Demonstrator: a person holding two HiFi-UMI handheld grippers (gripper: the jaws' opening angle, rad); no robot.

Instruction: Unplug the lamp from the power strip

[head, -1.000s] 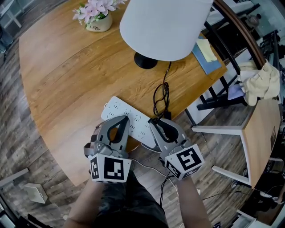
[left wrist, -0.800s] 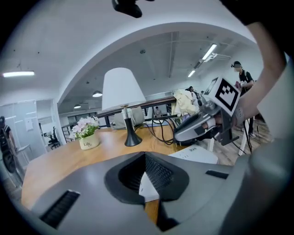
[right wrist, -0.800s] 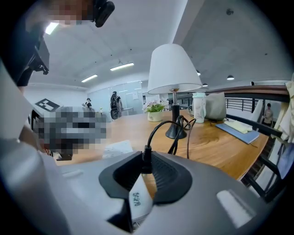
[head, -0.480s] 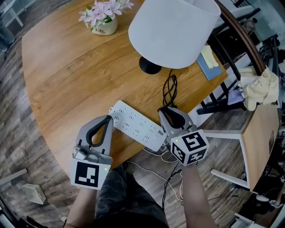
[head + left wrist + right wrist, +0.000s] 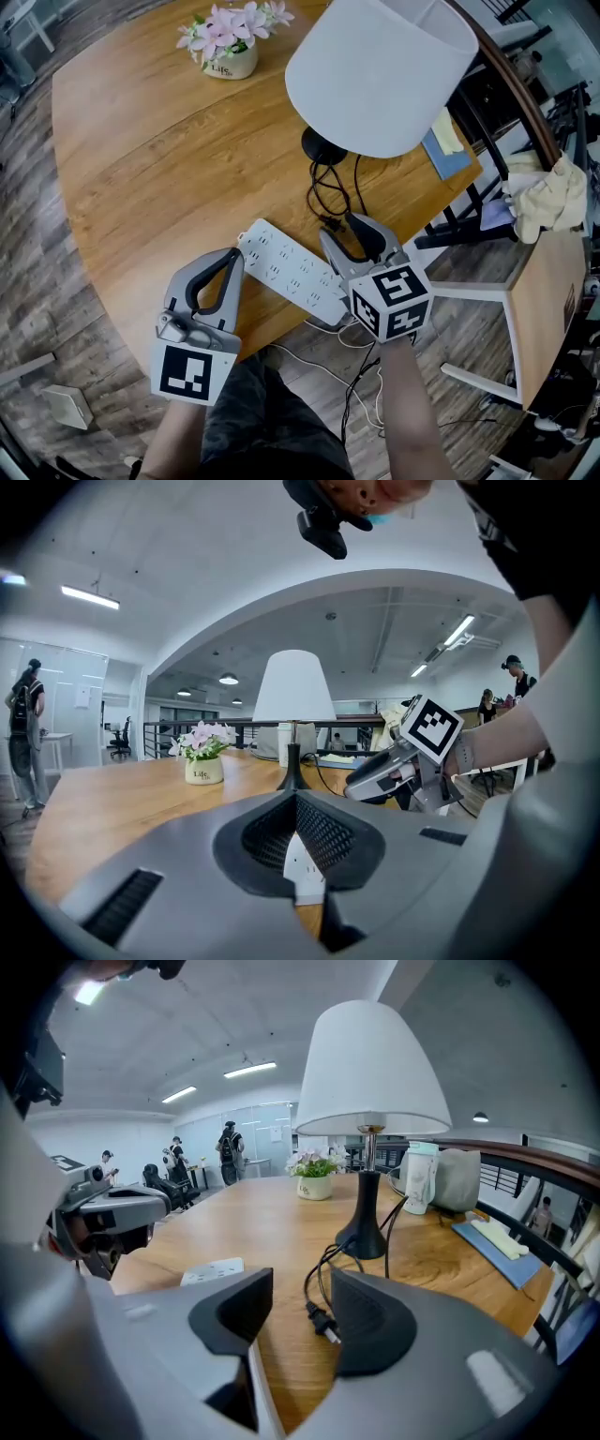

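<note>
The lamp, with a white shade (image 5: 380, 70) and black base (image 5: 323, 147), stands at the table's far right. Its black cord (image 5: 323, 192) loops down to the plug (image 5: 328, 225), which lies loose on the wood, out of the white power strip (image 5: 291, 272). My right gripper (image 5: 354, 234) hovers just behind the plug (image 5: 323, 1321), jaws opening, the pads apart and not touching it. My left gripper (image 5: 232, 257) sits left of the strip, shut on nothing. Part of the strip (image 5: 302, 869) shows through its jaw loop.
A pot of pink flowers (image 5: 230, 52) stands at the table's far side. A blue notebook with yellow notes (image 5: 445, 141) lies by the right edge. A chair with a cloth (image 5: 548, 197) is off to the right. White cables (image 5: 323, 361) hang below the table's front edge.
My left gripper left the strip and moved left. My right gripper drew the plug out of the strip, then opened, and the plug now lies on the table.
</note>
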